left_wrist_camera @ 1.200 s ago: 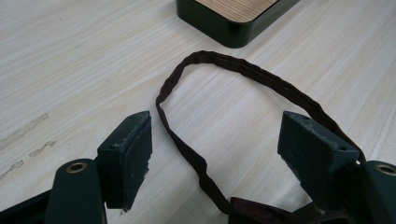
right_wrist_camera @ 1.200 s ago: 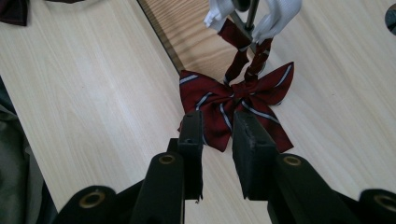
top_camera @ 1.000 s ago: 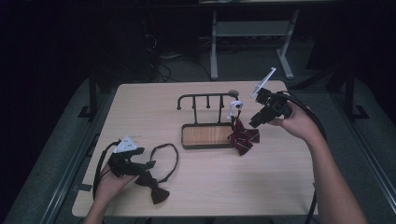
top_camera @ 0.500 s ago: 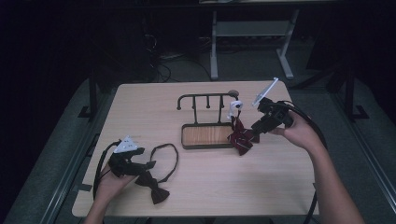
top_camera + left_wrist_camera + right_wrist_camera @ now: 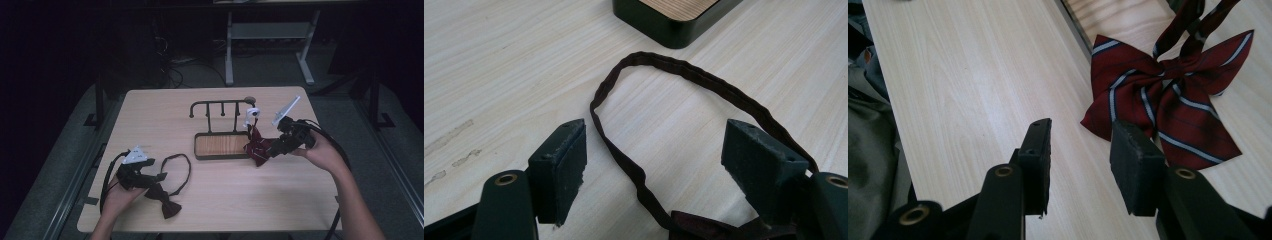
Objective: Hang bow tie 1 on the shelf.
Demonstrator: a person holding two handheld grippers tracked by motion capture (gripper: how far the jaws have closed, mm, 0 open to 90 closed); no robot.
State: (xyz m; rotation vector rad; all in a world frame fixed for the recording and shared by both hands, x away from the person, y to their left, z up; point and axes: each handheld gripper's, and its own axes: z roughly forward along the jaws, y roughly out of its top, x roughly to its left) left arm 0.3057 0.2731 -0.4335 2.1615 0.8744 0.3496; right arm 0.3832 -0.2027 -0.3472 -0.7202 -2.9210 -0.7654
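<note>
Burgundy striped bow tie [image 5: 1168, 107] hangs by its band from the black hook rack [image 5: 222, 106], its lower wing resting on the desk [image 5: 150, 115] beside the rack's wooden base — my right gripper [image 5: 1080, 150] has just been opening, nothing between its jaws. My left gripper [image 5: 654, 155] is spread over the dark bow tie [image 5: 165, 197], astride its strap. No readable writing anywhere.

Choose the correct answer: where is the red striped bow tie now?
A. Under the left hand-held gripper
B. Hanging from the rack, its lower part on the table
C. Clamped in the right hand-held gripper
B: the red striped bow tie hangs by its strap from the rack and touches the table; the right hand-held gripper stands open beside it.
</note>
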